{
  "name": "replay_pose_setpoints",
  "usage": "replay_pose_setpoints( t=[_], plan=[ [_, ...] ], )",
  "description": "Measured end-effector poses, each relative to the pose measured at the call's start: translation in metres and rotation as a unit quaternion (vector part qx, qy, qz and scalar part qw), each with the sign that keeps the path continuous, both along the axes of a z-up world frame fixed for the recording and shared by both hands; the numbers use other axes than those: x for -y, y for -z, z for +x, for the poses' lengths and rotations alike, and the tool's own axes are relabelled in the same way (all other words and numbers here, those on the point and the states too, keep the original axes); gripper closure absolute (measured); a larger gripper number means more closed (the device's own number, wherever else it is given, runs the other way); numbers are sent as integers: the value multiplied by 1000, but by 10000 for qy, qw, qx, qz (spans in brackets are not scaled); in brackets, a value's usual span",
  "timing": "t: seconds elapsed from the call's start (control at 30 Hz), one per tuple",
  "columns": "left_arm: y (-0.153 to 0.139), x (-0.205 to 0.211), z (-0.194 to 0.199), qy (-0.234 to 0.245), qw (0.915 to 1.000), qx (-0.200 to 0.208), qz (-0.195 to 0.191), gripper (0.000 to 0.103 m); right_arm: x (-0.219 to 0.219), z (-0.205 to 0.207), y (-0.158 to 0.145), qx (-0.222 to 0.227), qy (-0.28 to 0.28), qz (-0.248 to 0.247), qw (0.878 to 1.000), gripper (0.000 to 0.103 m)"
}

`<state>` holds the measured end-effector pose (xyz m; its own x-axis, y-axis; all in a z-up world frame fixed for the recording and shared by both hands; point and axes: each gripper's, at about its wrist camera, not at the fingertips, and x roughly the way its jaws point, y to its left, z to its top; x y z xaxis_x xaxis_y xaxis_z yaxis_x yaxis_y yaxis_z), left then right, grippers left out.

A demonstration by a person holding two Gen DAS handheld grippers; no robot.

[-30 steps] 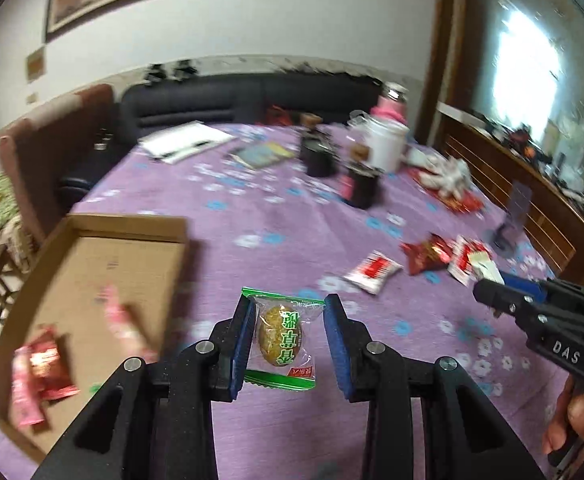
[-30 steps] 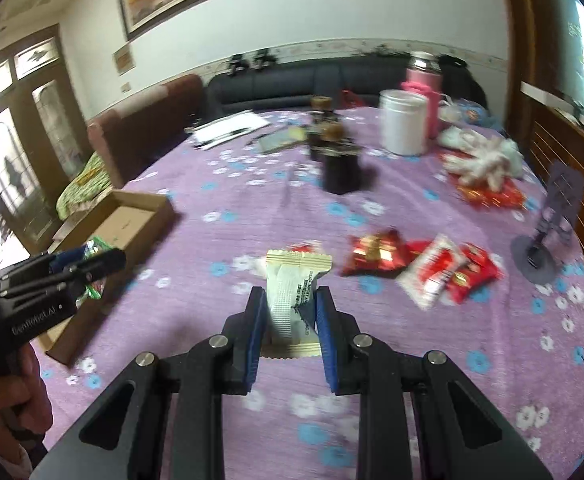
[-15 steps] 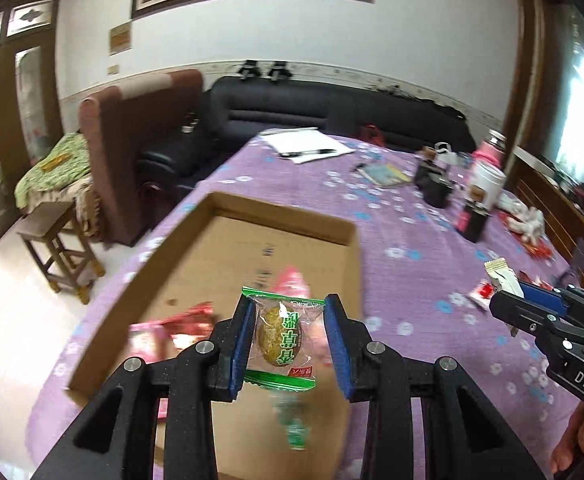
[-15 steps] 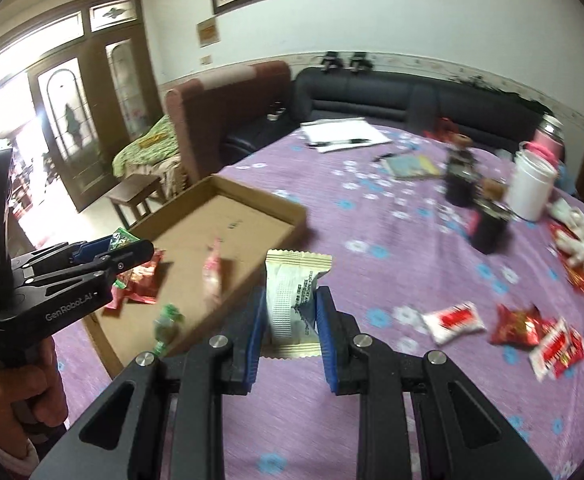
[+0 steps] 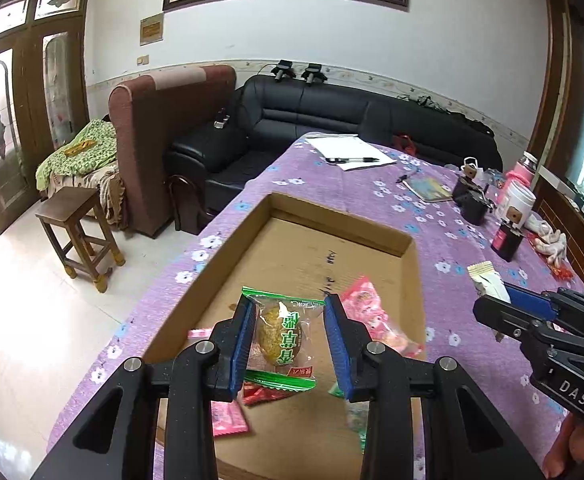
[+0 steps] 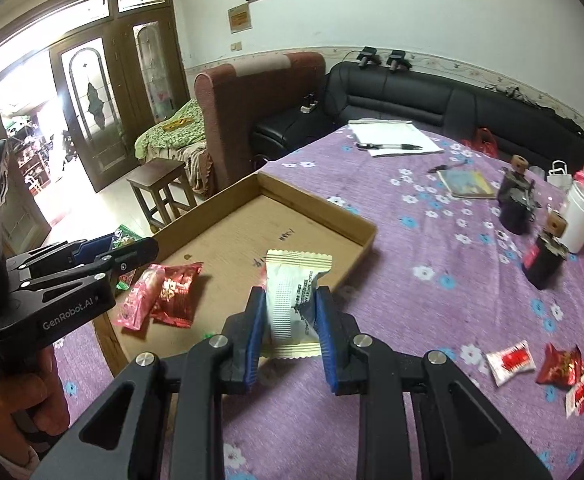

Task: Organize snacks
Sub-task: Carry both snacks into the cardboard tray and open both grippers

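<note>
Both light, crinkly, slippery: left gripper (image 5: pixel 288 338) clamps green-edged clear snack packet (image 5: pixel 280 334) mid-body, right gripper (image 6: pixel 290 326) pinches cream foil sachet (image 6: pixel 292 300).

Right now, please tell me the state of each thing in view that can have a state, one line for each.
Left tool: shut on the green snack packet, held over the box.
Right tool: shut on the white snack packet, beside the box.
Cardboard box: open, a few snacks inside.
Red packet: lying in the box.
Pen: lying on the paper.
</note>
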<state>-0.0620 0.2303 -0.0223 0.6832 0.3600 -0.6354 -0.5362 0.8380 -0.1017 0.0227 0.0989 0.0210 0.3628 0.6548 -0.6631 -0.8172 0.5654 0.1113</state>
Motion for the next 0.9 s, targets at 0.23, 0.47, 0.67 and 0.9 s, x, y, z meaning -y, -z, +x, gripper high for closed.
replay_pose_setpoints(
  t=[0.23,0.47,0.67,0.9],
  plan=[
    [5,-20,9,2,9997,-165,-164,66,-30,15,14,-123,-50,-69,9999,79],
    [19,-40,60,73,9966,-638,-511,66,-55,47,33,-393,45,-138,9991,79],
    [44,-47,95,34,9927,-1037,-618,66,-74,67,50,-514,55,-343,9981,79],
    [51,-46,111,63,9910,-1236,-501,65,-79,79,64,-656,69,-414,9970,79]
  ],
)
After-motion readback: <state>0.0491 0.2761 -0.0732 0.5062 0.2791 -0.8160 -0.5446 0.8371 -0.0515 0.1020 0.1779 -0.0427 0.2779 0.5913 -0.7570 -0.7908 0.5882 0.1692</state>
